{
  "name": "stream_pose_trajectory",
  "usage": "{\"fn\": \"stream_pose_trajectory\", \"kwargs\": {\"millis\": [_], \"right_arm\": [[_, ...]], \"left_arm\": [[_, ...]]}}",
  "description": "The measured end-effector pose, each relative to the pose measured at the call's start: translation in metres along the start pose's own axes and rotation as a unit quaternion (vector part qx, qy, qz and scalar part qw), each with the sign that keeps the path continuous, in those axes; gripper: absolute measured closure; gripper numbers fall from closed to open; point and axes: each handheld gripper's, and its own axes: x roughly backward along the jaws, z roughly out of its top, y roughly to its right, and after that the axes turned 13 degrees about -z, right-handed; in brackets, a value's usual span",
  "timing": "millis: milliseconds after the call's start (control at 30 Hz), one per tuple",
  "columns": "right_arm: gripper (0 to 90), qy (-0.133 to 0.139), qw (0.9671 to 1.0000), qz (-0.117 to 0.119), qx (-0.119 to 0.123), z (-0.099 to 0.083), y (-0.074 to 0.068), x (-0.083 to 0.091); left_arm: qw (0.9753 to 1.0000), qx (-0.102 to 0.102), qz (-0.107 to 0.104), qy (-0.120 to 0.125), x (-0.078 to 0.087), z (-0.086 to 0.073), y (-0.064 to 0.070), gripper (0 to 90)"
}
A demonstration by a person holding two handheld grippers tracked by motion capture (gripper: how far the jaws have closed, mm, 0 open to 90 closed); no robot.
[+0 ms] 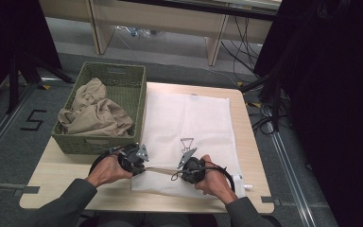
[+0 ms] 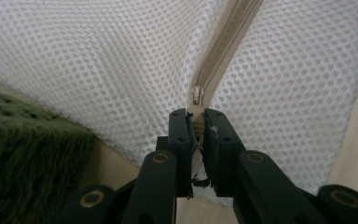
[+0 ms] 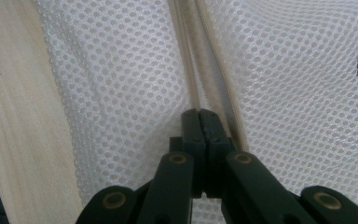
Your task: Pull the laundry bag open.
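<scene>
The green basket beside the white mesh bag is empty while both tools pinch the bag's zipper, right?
Not quite: the green basket holds crumpled beige cloth, as the high view shows. Both tools, left and right, do pinch the white mesh bag at its zipper.

We find bare tabletop (image 1: 61, 182) open at the near left and a narrow strip along the right edge, while the green basket (image 1: 123, 85) (cloth-filled, just left of the mesh bag (image 1: 189, 118)) blocks the far left.
</scene>
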Motion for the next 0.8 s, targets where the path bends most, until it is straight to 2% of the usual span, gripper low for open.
{"fn": "stream_pose_trajectory", "kwargs": {"millis": [167, 200, 233, 267, 333, 367, 400, 500, 633, 800], "right_arm": [[90.0, -0.002, 1.0, -0.003, 0.001, -0.001, 0.001, 0.0], [90.0, 0.0, 1.0, -0.009, 0.003, -0.001, 0.002, 0.0], [90.0, 0.0, 1.0, -0.004, -0.003, -0.001, 0.001, 0.0], [90.0, -0.001, 1.0, 0.0, -0.002, 0.0, 0.001, 0.0], [90.0, -0.012, 0.9998, -0.011, 0.01, 0.005, -0.003, -0.001], [90.0, -0.006, 0.9999, -0.01, 0.011, 0.005, -0.002, -0.001], [90.0, -0.002, 1.0, -0.005, 0.001, 0.004, -0.003, -0.001], [90.0, -0.002, 1.0, -0.003, 0.003, 0.003, -0.003, 0.0], [90.0, 0.003, 1.0, -0.002, -0.001, 0.002, -0.003, 0.001], [90.0, 0.002, 1.0, -0.003, 0.0, 0.003, -0.002, 0.0]], "left_arm": [[0.9999, 0.01, 0.011, -0.001, 0.006, -0.014, -0.003, 81.2], [0.9998, 0.018, 0.005, 0.009, 0.008, -0.018, -0.003, 81.2], [0.9997, 0.019, 0.009, 0.009, 0.008, -0.019, -0.003, 81.2], [0.9998, 0.016, 0.012, 0.003, 0.006, -0.019, -0.002, 81.2], [0.9998, 0.016, 0.013, 0.001, 0.006, -0.019, -0.004, 81.2], [0.9997, 0.018, 0.013, 0.003, 0.007, -0.02, -0.005, 81.2], [0.9997, 0.018, 0.012, 0.006, 0.007, -0.02, -0.005, 81.2], [0.9997, 0.015, 0.017, 0.004, 0.005, -0.02, -0.003, 81.0], [0.9996, 0.021, 0.013, 0.017, 0.008, -0.024, -0.002, 81.1], [0.9995, 0.015, 0.021, 0.017, 0.012, -0.02, -0.001, 81.1]]}}
